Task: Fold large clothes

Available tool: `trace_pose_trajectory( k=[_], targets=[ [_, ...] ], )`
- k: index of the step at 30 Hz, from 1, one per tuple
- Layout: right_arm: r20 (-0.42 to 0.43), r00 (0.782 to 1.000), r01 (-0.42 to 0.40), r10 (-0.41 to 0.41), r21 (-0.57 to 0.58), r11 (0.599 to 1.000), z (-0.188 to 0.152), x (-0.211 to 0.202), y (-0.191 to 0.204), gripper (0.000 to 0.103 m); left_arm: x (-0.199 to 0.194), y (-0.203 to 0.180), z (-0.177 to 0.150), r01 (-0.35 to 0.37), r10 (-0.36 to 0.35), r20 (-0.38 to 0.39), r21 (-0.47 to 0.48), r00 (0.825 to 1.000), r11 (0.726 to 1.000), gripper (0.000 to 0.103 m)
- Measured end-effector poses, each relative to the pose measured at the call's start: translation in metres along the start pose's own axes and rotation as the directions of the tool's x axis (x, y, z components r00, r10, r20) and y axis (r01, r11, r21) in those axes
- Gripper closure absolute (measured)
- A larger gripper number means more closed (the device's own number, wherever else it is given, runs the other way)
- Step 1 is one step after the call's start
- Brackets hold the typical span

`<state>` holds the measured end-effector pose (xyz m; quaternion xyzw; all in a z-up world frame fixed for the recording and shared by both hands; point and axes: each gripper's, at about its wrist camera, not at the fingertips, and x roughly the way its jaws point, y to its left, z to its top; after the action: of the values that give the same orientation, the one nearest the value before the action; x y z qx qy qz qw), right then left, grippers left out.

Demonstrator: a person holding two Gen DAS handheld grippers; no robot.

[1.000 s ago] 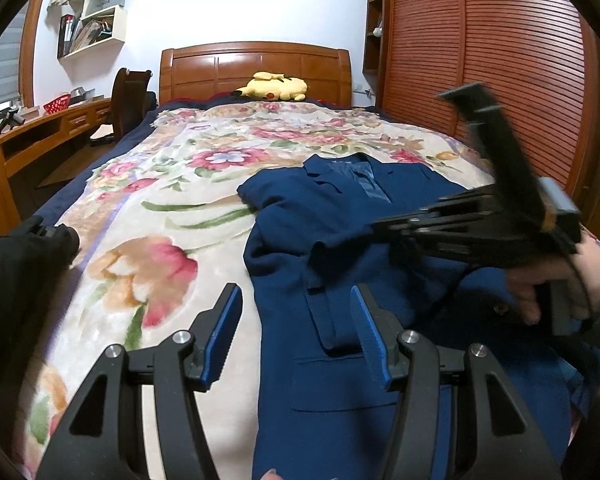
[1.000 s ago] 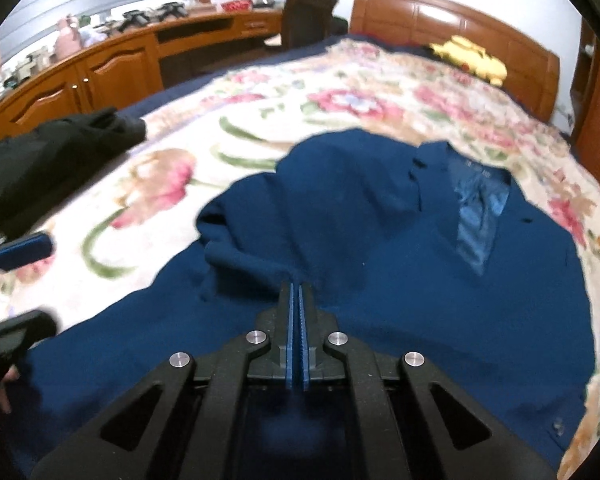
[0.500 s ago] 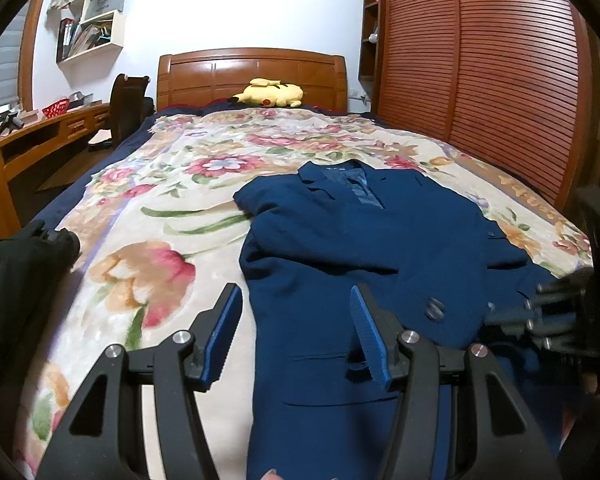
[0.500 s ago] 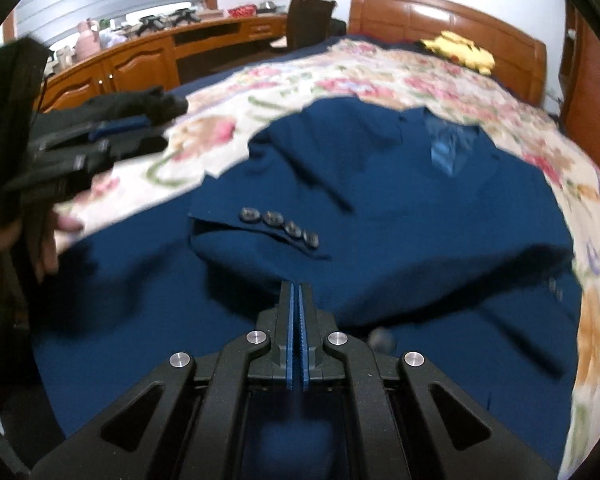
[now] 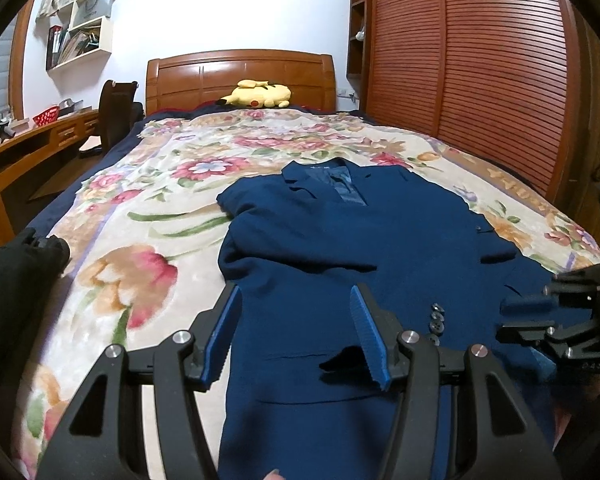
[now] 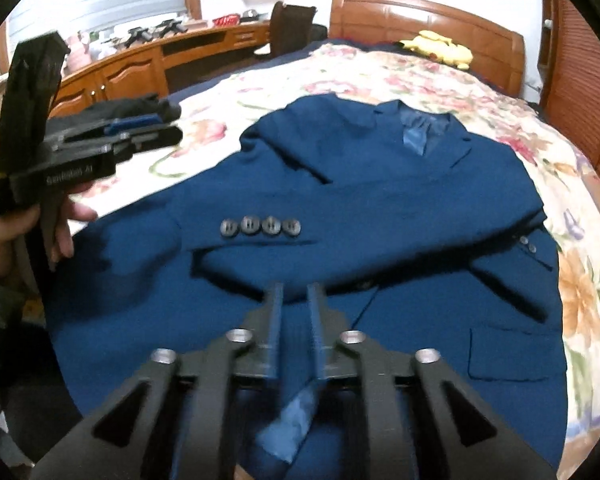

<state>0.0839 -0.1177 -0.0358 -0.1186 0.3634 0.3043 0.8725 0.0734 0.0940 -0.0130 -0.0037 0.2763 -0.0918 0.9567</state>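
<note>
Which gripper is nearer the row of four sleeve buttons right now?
Right. The right gripper hovers just short of the sleeve buttons; the left gripper hangs further off, toward the jacket's other edge.

Navy blazer (image 6: 380, 200) lies face-up on the bed, one sleeve folded across.

White wall (image 5: 228, 12), wooden headboard (image 5: 240, 74), slatted wardrobe doors (image 5: 480, 80), curved wooden desk (image 6: 148, 64).

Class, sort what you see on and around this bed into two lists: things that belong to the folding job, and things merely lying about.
Belongs to the job:
- blue blazer, spread on the floral bedspread
- left tongs, open
- right tongs, slightly open

Just lying about:
- yellow plush toy by the headboard
- black garment at the bed's left edge
- red basket on the desk
</note>
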Motion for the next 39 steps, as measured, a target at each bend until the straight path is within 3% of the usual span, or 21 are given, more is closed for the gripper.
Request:
trace_pose_trajectory(
  k=[1, 3, 6, 9, 11, 12, 16, 23, 26, 31, 39],
  targets=[
    [0.01, 1.0, 0.014, -0.014, 0.002, 1.0, 0.003, 0.002, 0.001, 0.06, 0.001, 0.001, 0.0, -0.002, 0.002, -0.002, -0.001, 1.0, 1.0, 0.048],
    [0.032, 0.999, 0.005, -0.005, 0.0, 1.0, 0.008, 0.006, 0.005, 0.053, 0.001, 0.002, -0.001, -0.007, 0.007, -0.006, -0.005, 1.0, 1.0, 0.048],
    [0.017, 1.0, -0.007, 0.008, -0.018, 1.0, 0.014, 0.02, 0.014, 0.051, 0.002, 0.005, -0.003, -0.012, 0.012, -0.012, -0.011, 1.0, 1.0, 0.048],
    [-0.075, 0.996, -0.042, 0.037, -0.063, 0.997, 0.014, 0.042, 0.027, 0.051, 0.003, 0.008, -0.004, -0.016, 0.016, -0.02, -0.01, 1.0, 1.0, 0.048],
    [-0.113, 0.994, -0.012, -0.001, -0.111, 0.994, 0.009, 0.053, 0.033, 0.051, 0.004, 0.01, -0.005, -0.017, 0.016, -0.023, -0.011, 1.0, 1.0, 0.048],
    [-0.129, 0.992, -0.013, -0.003, -0.123, 0.992, 0.007, 0.056, 0.034, 0.055, 0.003, 0.01, -0.005, -0.015, 0.015, -0.023, -0.011, 1.0, 1.0, 0.048],
    [-0.123, 0.992, -0.005, -0.011, -0.129, 0.992, 0.003, 0.054, 0.026, 0.091, 0.004, 0.008, -0.006, -0.009, 0.009, -0.024, 0.0, 1.0, 1.0, 0.048],
    [-0.066, 0.998, -0.014, 0.008, -0.091, 0.996, -0.005, 0.025, 0.019, 0.096, 0.006, -0.007, -0.006, 0.016, -0.015, -0.034, 0.045, 0.999, 0.999, 0.048],
    [-0.062, 0.998, -0.027, 0.022, -0.073, 0.997, -0.01, 0.013, 0.018, 0.088, 0.008, -0.015, -0.007, 0.037, -0.034, -0.048, 0.058, 0.998, 0.998, 0.048],
    [-0.027, 0.999, -0.02, 0.019, -0.046, 0.999, -0.017, -0.009, 0.015, 0.054, 0.017, -0.033, -0.011, 0.073, -0.064, -0.098, 0.093, 0.993, 0.993, 0.048],
    [0.05, 0.995, 0.086, -0.087, 0.008, 0.996, -0.025, -0.037, -0.015, 0.051, 0.04, -0.054, -0.025, 0.1, -0.067, -0.225, 0.14, 0.972, 0.985, 0.048]
  ],
)
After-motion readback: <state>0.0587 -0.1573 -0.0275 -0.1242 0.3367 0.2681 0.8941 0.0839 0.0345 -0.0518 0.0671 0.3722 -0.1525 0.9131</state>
